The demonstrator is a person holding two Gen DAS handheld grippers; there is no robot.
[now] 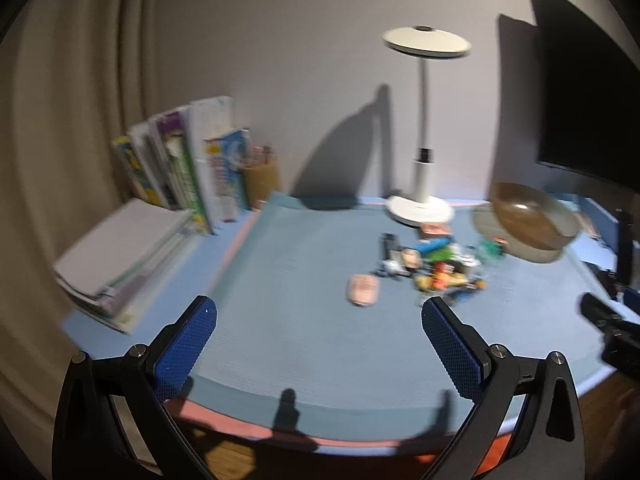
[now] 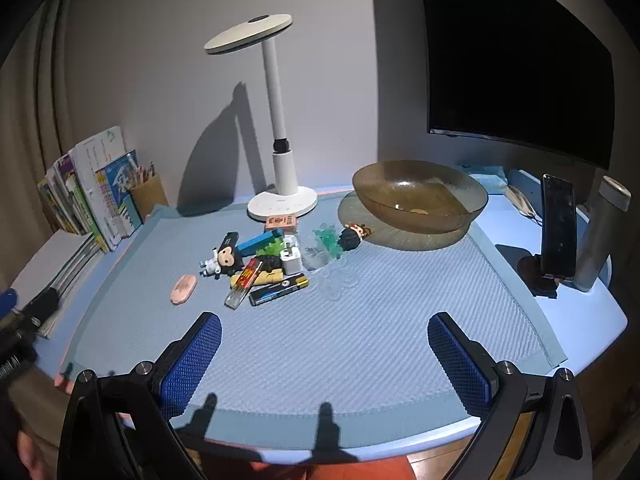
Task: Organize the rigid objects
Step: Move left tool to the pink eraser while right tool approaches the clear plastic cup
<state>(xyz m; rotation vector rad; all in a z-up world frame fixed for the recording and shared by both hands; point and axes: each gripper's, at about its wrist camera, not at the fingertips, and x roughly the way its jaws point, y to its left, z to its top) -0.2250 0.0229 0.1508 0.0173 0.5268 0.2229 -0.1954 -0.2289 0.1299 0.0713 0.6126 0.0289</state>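
A heap of small rigid objects lies mid-table on the blue mat: a black-and-white figurine, a pink eraser, a black battery, a white charger, a dark-haired doll head. An amber glass bowl stands behind them on the right. The heap, the eraser and the bowl also show, blurred, in the left wrist view. My left gripper and right gripper are both open and empty over the mat's near edge.
A white desk lamp stands at the back centre. Books and a pencil cup stand at the back left, a paper stack beside them. A dark monitor and a phone on a stand are on the right.
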